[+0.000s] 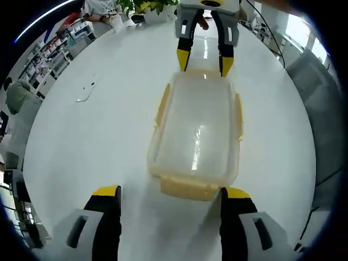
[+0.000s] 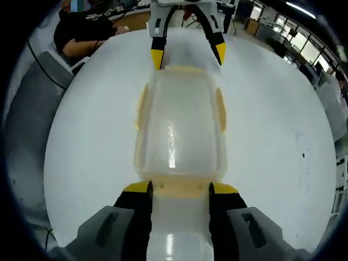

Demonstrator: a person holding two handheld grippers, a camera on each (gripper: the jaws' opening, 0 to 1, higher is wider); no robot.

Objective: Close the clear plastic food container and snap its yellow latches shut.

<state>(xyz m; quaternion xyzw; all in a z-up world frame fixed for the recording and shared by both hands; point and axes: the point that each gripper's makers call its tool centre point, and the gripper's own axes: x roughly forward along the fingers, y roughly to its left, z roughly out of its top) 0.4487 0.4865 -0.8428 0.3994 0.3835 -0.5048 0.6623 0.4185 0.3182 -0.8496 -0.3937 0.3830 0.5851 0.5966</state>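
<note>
The clear plastic food container (image 1: 196, 130) lies on the white table (image 1: 98, 136) with its lid on. Pale yellow latches (image 1: 162, 106) run along both long sides, and one more sits at each end. My left gripper (image 1: 169, 191) is open wide just short of the near end latch (image 1: 187, 187). At the far end, my right gripper (image 1: 205, 61) has its yellow tips at the rim. In the right gripper view, the container (image 2: 176, 125) stretches away from my right gripper (image 2: 180, 188), which is open with an end latch (image 2: 179, 186) between its jaws. The left gripper (image 2: 187, 54) is beyond the far end.
A small clear scrap (image 1: 87, 92) lies on the table to the left. A grey chair (image 2: 32, 92) stands at the table's edge, and a person in black (image 2: 81, 27) sits beyond it. A potted plant (image 1: 147, 6) is at the far edge. Shelves (image 1: 49, 60) line the room's side.
</note>
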